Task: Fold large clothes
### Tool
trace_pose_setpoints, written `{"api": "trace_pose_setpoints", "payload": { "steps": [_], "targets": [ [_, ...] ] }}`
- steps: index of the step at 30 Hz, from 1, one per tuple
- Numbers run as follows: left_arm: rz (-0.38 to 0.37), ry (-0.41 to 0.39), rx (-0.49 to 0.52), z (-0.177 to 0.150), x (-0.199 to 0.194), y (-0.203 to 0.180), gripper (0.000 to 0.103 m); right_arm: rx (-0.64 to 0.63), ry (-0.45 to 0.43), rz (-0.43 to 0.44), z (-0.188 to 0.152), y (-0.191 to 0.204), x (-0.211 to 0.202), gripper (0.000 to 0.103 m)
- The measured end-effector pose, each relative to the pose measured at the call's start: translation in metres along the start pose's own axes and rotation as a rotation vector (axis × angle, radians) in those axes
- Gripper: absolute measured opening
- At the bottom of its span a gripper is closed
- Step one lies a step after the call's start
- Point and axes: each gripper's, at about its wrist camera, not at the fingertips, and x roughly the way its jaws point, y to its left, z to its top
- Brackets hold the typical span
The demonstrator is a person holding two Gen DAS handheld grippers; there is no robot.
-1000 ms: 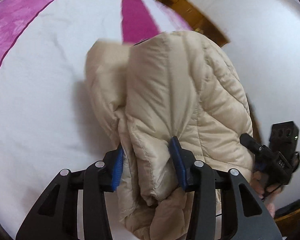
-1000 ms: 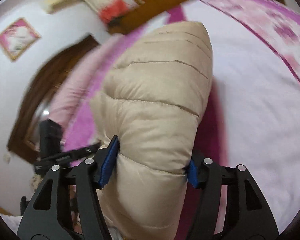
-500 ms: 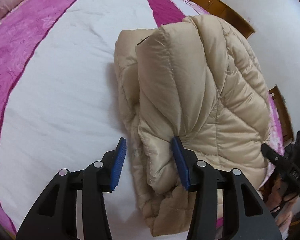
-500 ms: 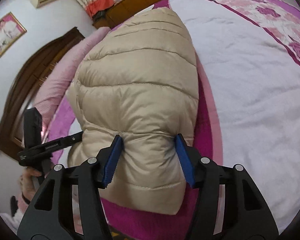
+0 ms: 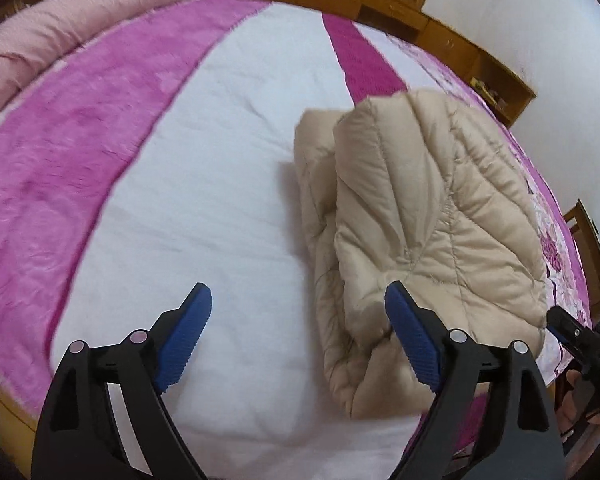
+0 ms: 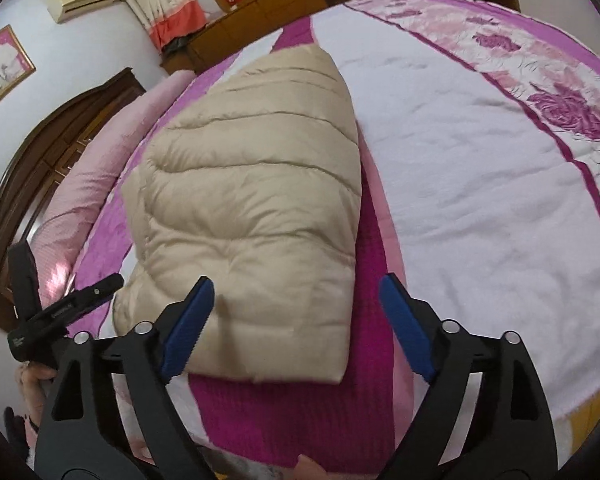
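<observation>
On the pink and white bed cover (image 5: 228, 184) lies the puffy beige quilted jacket (image 5: 428, 216), folded into a thick bundle. Its long side runs away from both grippers. The left gripper (image 5: 298, 332) has just opened wide; the jacket sits off by its right pad. The right gripper (image 6: 296, 320) has just opened wide too, and the jacket's near edge lies loose between its pads, so this one is nearer.

Quilted jacket (image 5: 428, 216), seemingly satiny cloth.
</observation>
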Motion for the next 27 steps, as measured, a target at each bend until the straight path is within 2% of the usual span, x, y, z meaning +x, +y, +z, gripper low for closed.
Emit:
{"api": "trace_pose_setpoints", "payload": {
  "steps": [3, 7, 11, 17, 27],
  "targets": [
    [-0.013, -0.011, -0.005, -0.009, -0.013, -0.004, 0.086, 0.004, -0.014, 0.001, -0.012, 0.004, -0.01, 0.095],
    [-0.022, -0.008, 0.016, -0.018, -0.024, -0.018, 0.096, -0.017, -0.043, -0.006, -0.025, 0.012, -0.025, 0.096],
    [-0.052, -0.01, 0.038, -0.025, -0.03, -0.029, 0.096, -0.023, -0.072, -0.037, -0.036, 0.019, -0.039, 0.096],
    [0.018, -0.015, 0.092, -0.044, -0.033, -0.049, 0.097, -0.025, -0.1, -0.047, -0.054, 0.024, -0.052, 0.098],
    [0.039, -0.019, 0.189, -0.071, -0.035, -0.075, 0.097, -0.046, -0.089, -0.122, -0.079, 0.027, -0.053, 0.098]
  ]
}}
